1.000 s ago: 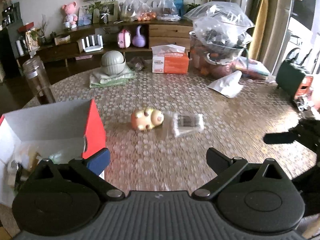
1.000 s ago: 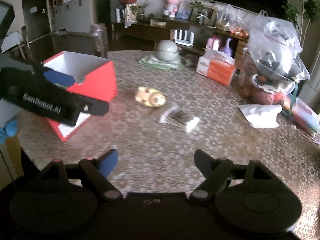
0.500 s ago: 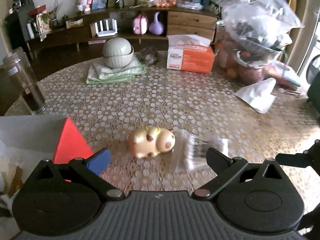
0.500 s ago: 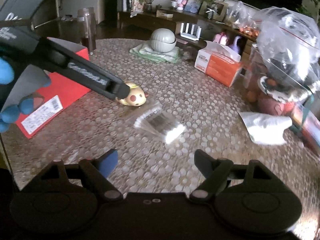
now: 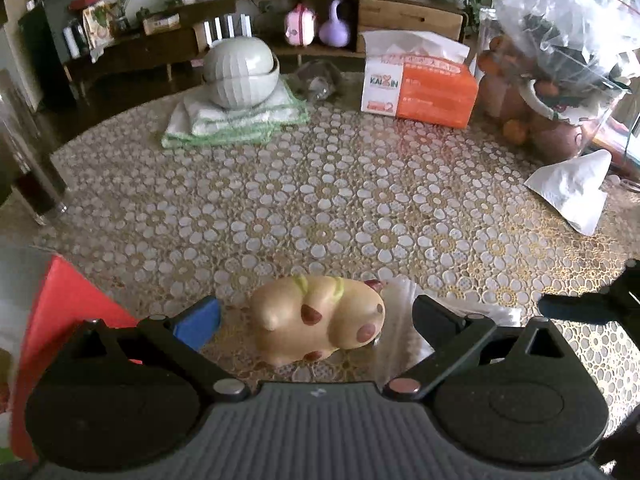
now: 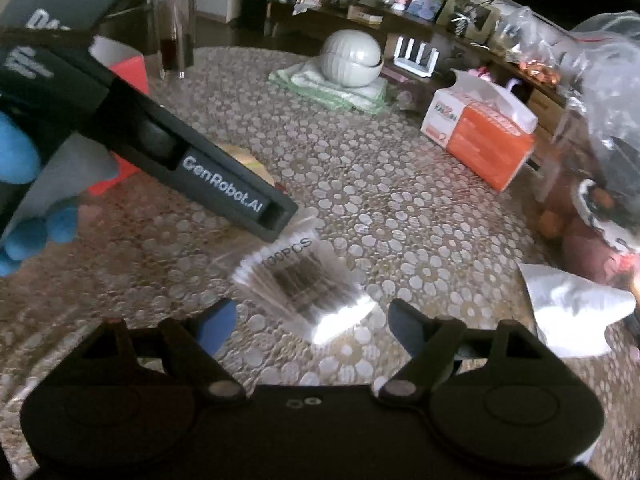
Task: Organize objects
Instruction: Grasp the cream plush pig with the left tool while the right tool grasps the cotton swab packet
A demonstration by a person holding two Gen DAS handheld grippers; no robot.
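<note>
A yellow spotted toy animal [image 5: 320, 316] lies on the patterned table between the open jaws of my left gripper [image 5: 316, 316], not clamped. A clear packet of cotton swabs [image 6: 304, 284] lies just right of the toy and just ahead of my open, empty right gripper [image 6: 310, 320]; it also shows in the left wrist view [image 5: 404, 320]. The red box [image 5: 60, 320] with a white inside stands at the left. In the right wrist view the left gripper's body [image 6: 180, 168] hides most of the toy.
A tall glass [image 6: 174, 28], a bowl on folded cloths [image 5: 240, 72], an orange tissue box [image 5: 420, 84], a bagged fruit bowl [image 5: 560, 60] and a white crumpled paper [image 5: 572, 192] ring the far table. A shelf unit stands behind.
Both grippers moved forward and down. The toy now sits between the left jaws, and the swab packet is close in front of the right gripper. Both stay open.
</note>
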